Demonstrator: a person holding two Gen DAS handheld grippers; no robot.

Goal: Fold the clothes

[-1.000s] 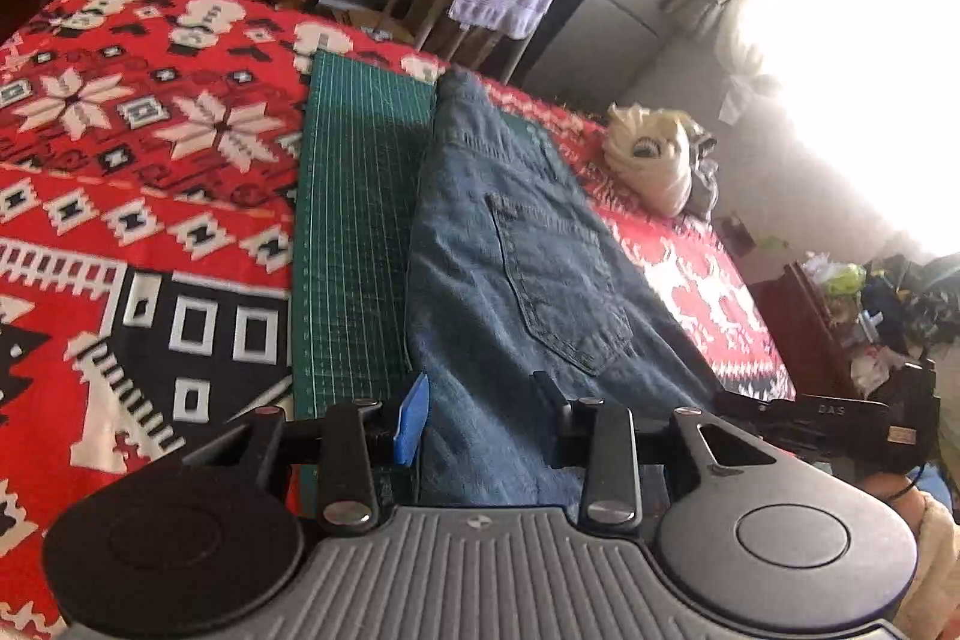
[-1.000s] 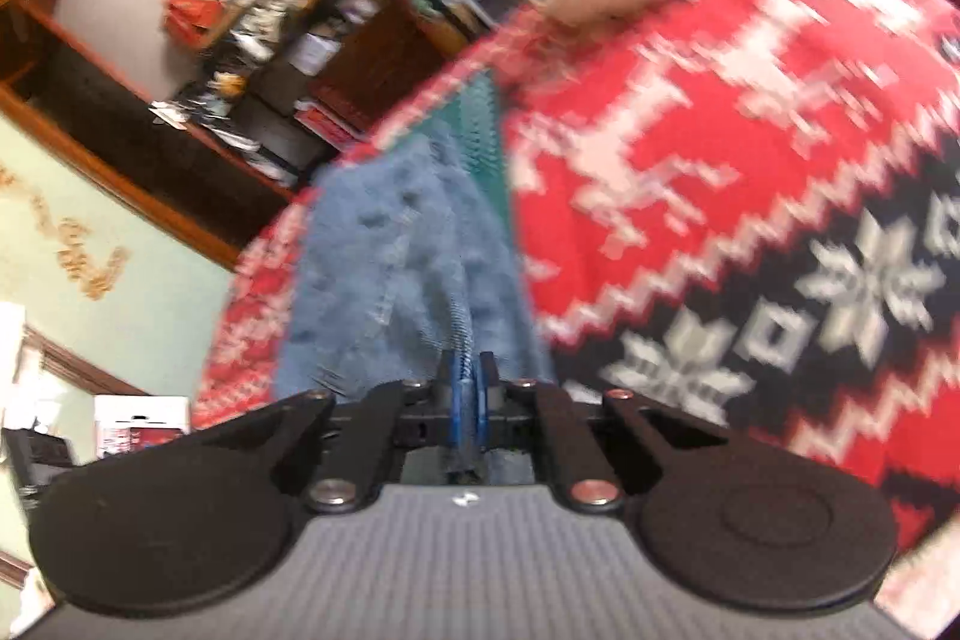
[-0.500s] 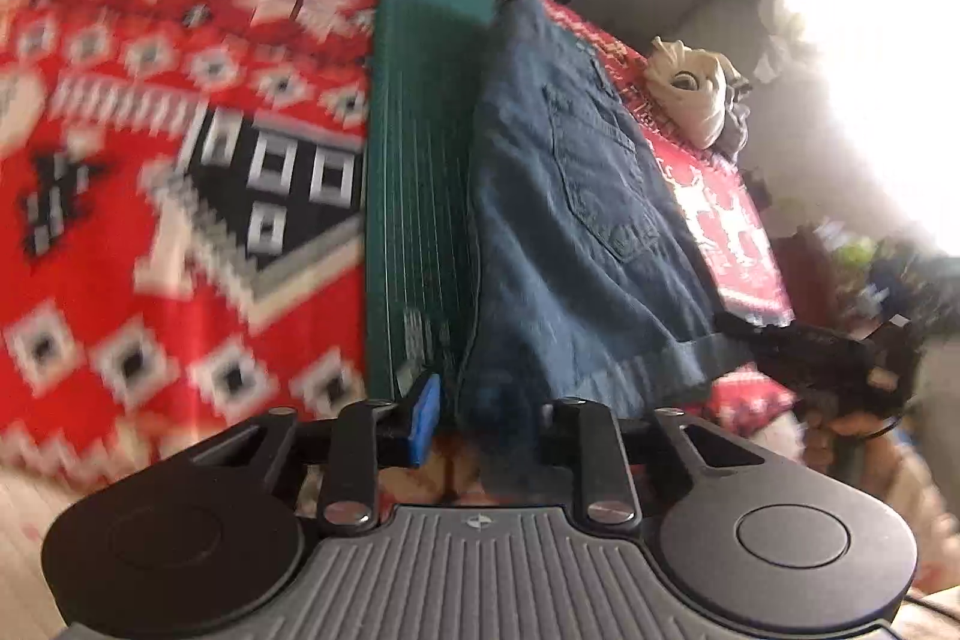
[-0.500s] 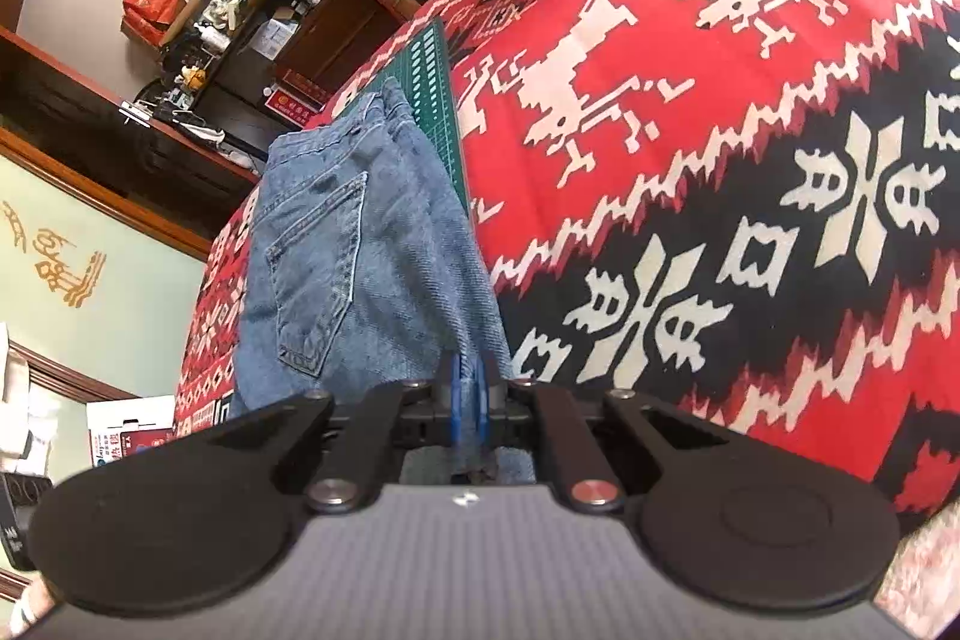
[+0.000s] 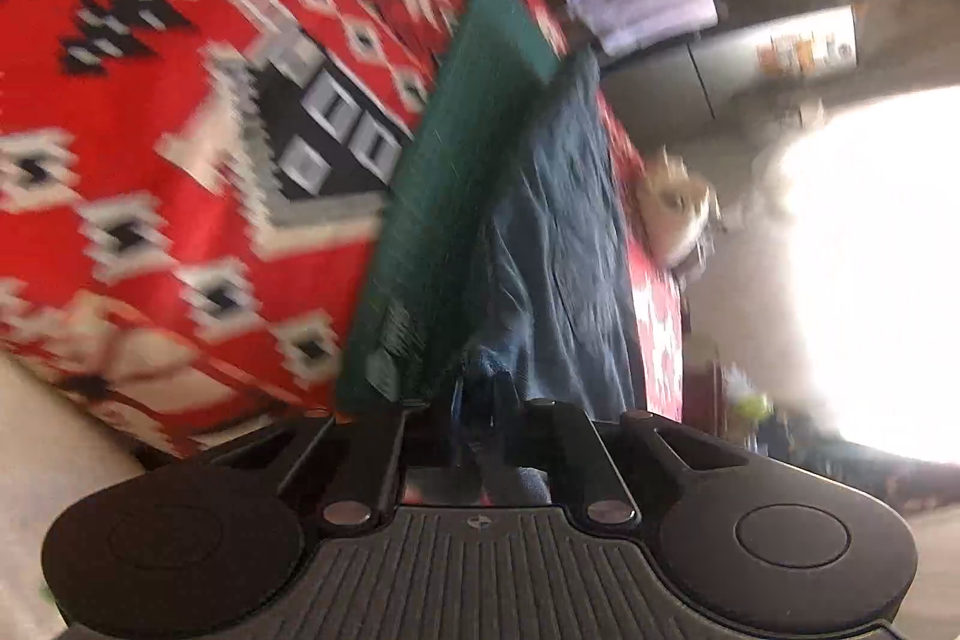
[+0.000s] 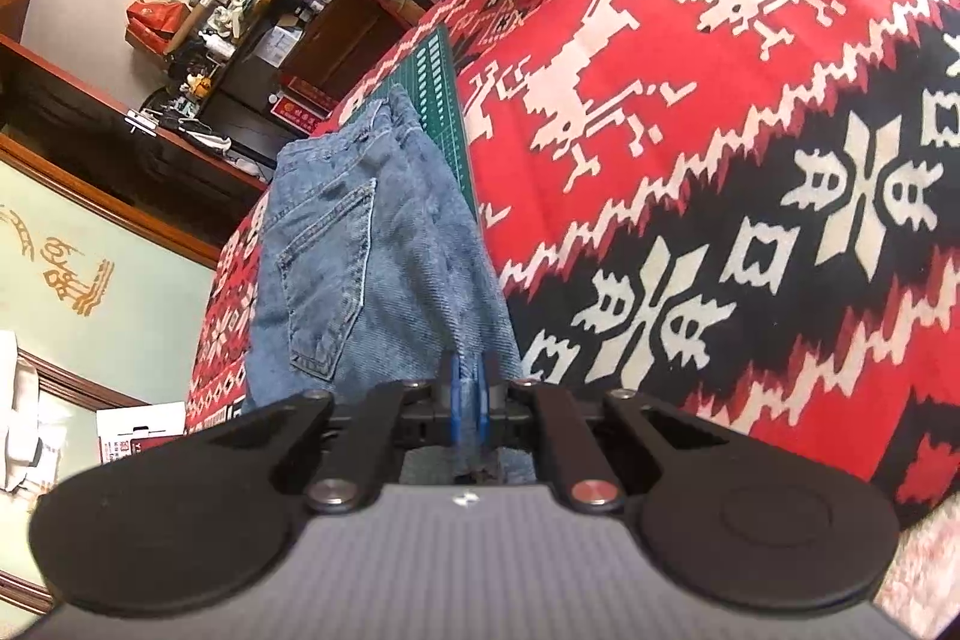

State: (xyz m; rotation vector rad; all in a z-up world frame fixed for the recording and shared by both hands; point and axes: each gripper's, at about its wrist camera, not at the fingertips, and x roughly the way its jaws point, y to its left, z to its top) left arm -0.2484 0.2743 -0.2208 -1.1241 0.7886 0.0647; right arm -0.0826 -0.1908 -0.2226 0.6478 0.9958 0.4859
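Both corners pinched: left tongs have just been closing onto the near edge of the jeans, right tongs clamped on the same edge. Jeans lie on the green mat atop the red blanket. Next, likely: lift together, carry the edge toward the waistband.

Jeans lie on a cutting mat atop the blanket.

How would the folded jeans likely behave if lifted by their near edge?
Probably floppy: the jeans lie in soft creased layers, so the far end should sag. Likely fairly heavy, being thick stacked denim. The right gripper pinching fabric seems unlikely to slip.
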